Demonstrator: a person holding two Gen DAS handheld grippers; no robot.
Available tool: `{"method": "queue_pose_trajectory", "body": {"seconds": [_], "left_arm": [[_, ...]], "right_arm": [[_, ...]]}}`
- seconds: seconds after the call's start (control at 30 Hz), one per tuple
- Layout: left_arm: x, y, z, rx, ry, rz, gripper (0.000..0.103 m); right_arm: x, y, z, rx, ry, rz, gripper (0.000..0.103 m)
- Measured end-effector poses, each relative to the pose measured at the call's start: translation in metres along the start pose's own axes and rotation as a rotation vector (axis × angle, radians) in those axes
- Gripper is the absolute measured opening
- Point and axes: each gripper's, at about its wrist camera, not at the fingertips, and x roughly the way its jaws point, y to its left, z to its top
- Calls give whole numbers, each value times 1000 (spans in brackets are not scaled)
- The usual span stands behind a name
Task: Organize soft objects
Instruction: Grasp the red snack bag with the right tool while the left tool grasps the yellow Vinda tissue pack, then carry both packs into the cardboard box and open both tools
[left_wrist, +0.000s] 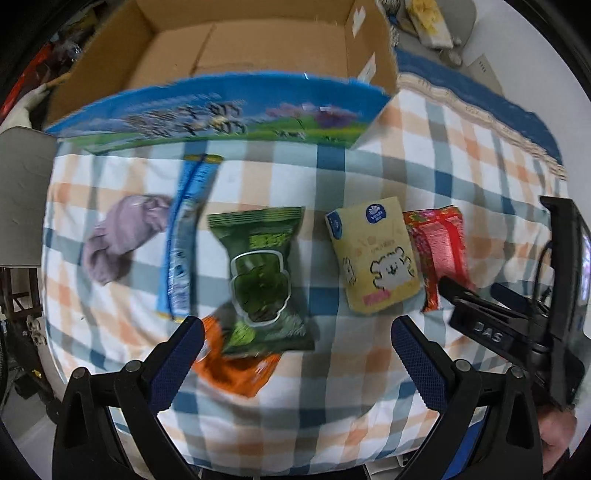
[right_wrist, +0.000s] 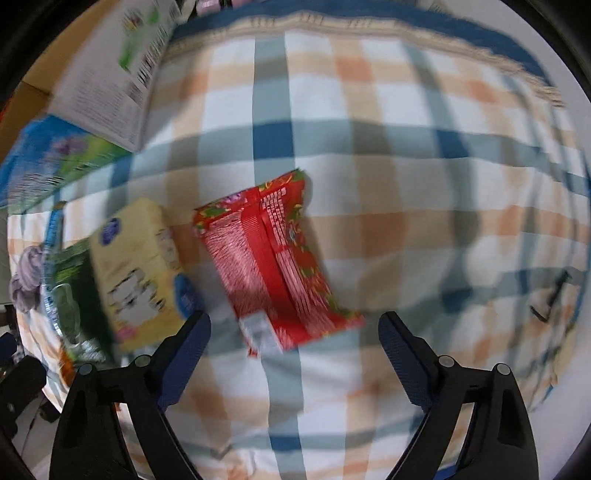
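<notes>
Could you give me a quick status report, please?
Both tongs open, empty: left, right. Right over red packet. Left over green bag. Nothing blocking.

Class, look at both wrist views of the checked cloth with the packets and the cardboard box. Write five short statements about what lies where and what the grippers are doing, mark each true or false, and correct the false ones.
1. The cardboard box already holds several packets. False: its inside shows bare cardboard.
2. The green packet lies partly on top of an orange packet. True.
3. The left gripper is shut on the green packet. False: its fingers are spread and hold nothing.
4. The yellow tissue pack lies beside the red packet. True.
5. The right gripper is open, with the red packet just ahead of it. True.
</notes>
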Motion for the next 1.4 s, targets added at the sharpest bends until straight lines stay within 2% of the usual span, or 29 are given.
{"method": "queue_pose_trajectory", "body": {"seconds": [0.07, 0.1, 0.13, 0.2, 0.27, 0.4, 0.53, 0.6, 0.63, 0.67, 0.83, 0.93, 1.0, 1.13, 1.27, 1.4], "left_arm": [[12, -4, 7, -5, 38, -7, 103], [18, -6, 11, -8, 55, -11, 103], [23, -8, 14, -14, 65, -19, 103], [30, -15, 21, -18, 83, -34, 103], [38, -24, 27, -13, 99, -49, 103], [64, -46, 41, 0, 156, -59, 103], [97, -61, 60, 8, 203, -8, 102], [106, -64, 64, 22, 214, -5, 92], [109, -66, 65, 37, 220, -3, 75], [111, -69, 65, 62, 226, 14, 66], [112, -82, 58, 210, 183, 115, 66], [131, -79, 61, 197, 201, 120, 66], [140, -79, 61, 182, 185, 117, 65], [127, -69, 55, 167, 145, 82, 61], [102, -59, 47, 173, 93, 68, 61], [60, -45, 32, 166, -1, 37, 61]], "right_arm": [[18, -1, 7, -12, 26, 3, 80], [25, -5, 9, 1, 32, 19, 79], [27, -9, 9, 14, 32, 31, 76], [26, -21, 7, 47, 36, 24, 60], [24, -33, 4, 79, 41, 15, 53], [31, -52, 0, 111, 62, 54, 53], [45, -59, 2, 133, 82, 88, 58], [57, -63, 3, 130, 76, 101, 60], [60, -63, 4, 122, 78, 97, 62], [66, -61, 4, 112, 83, 88, 62], [89, -53, 7, 116, 106, 52, 62], [110, -59, 5, 141, 132, 45, 62], [119, -61, 11, 147, 125, 43, 59], [97, -72, -1, 150, 99, 59, 51], [86, -71, -11, 136, 67, 88, 49], [68, -65, -25, 109, 12, 136, 49]]}}
